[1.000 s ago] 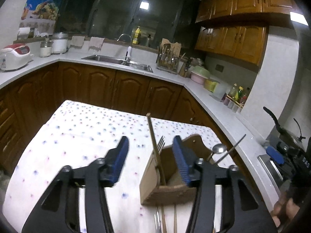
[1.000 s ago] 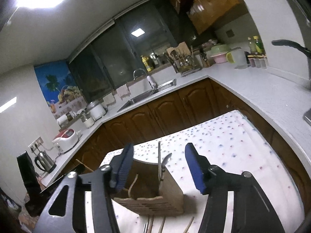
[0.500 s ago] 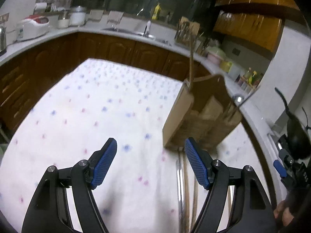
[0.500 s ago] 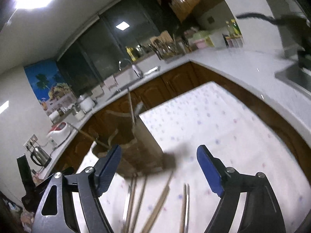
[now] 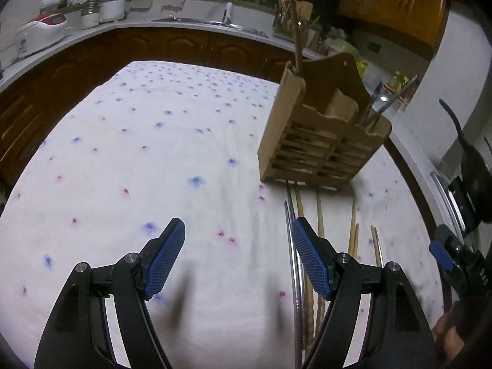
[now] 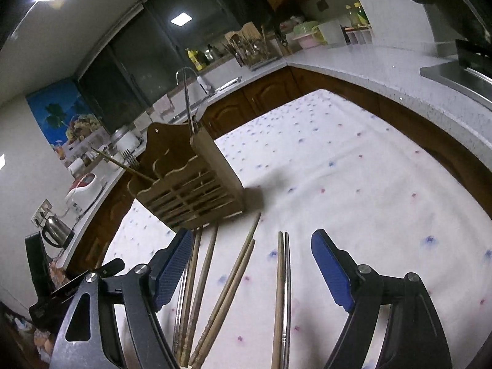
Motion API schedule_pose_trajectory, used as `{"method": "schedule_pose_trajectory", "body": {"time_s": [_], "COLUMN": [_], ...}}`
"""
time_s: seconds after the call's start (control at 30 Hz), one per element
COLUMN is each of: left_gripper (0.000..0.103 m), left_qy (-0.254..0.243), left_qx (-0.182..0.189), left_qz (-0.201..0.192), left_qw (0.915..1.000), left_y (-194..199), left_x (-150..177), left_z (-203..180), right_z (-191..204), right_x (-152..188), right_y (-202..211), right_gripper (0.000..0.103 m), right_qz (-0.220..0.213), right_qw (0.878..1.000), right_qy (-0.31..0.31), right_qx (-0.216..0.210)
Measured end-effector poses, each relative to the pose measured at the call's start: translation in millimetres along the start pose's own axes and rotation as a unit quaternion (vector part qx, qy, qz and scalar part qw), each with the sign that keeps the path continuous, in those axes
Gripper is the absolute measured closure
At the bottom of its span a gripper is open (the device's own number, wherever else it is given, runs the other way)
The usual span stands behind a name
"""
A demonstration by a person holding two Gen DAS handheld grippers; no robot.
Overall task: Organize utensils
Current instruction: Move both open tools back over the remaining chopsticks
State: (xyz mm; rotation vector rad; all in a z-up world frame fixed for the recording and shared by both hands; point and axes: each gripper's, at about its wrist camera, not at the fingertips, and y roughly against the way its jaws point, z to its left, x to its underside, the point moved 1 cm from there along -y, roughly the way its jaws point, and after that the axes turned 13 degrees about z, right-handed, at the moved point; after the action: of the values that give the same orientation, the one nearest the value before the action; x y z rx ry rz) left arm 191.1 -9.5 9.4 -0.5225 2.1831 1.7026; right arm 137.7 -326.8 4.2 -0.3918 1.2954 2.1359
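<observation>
Utensil holder (image 5: 323, 132), wooden and slatted, stands on the dotted tablecloth (image 5: 138, 160) ahead of both my grippers, right of centre for the left one and left of centre for the right one (image 6: 190, 184). Its compartments carry a few upright pieces: a long wooden stick (image 5: 294, 30) at one end, a fork (image 6: 131, 160) and a slanting chopstick (image 6: 123, 163) at the other, and a metal handle (image 6: 188, 104) rising from the end nearest my right gripper. What sits in the middle compartments I cannot tell.

Loose chopsticks (image 6: 212, 286), wooden and metal, lie on the cloth in front of the holder, running back toward me; several pass beneath my right gripper (image 6: 252, 273) and under the right finger of my left gripper (image 5: 240, 261).

Both grippers hover with blue pads (image 5: 167, 258) spread wide apart, holding nothing and touching nothing.

Beyond the table: white counter (image 6: 384, 61), sink (image 5: 209, 23), rice cooker (image 5: 43, 29), kettle (image 6: 57, 230).
</observation>
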Motion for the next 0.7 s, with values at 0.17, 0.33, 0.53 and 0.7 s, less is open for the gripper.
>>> {"method": "schedule_pose_trajectory", "body": {"time_s": [0.17,0.33,0.53,0.7], "left_gripper": [0.029,0.029,0.032,0.044], "left_qy": [-0.011,-0.022,-0.064,-0.099], "left_qx": [-0.003,-0.002,0.015,0.018], "left_qz": [0.019,0.033,0.046,0.062], "left_qw": [0.9998,0.9992,0.9968,0.9929], "left_y": [-10,-18,-26,-42], "left_x": [2,2,-3,-8], "left_z": [-5,-14,-41,-66], "right_z": [-3,-4,-4,-5], "right_x": [1,3,1,-2], "right_y": [-6,-18,-38,-58], "right_gripper": [0.022,0.033,0.063,0.072], "right_qz": [0.011,0.031,0.063,0.092], "right_qw": [1.0,0.999,0.996,0.992], "right_qy": [0.004,0.019,0.04,0.06], "right_qx": [0.015,0.04,0.058,0.067]}}
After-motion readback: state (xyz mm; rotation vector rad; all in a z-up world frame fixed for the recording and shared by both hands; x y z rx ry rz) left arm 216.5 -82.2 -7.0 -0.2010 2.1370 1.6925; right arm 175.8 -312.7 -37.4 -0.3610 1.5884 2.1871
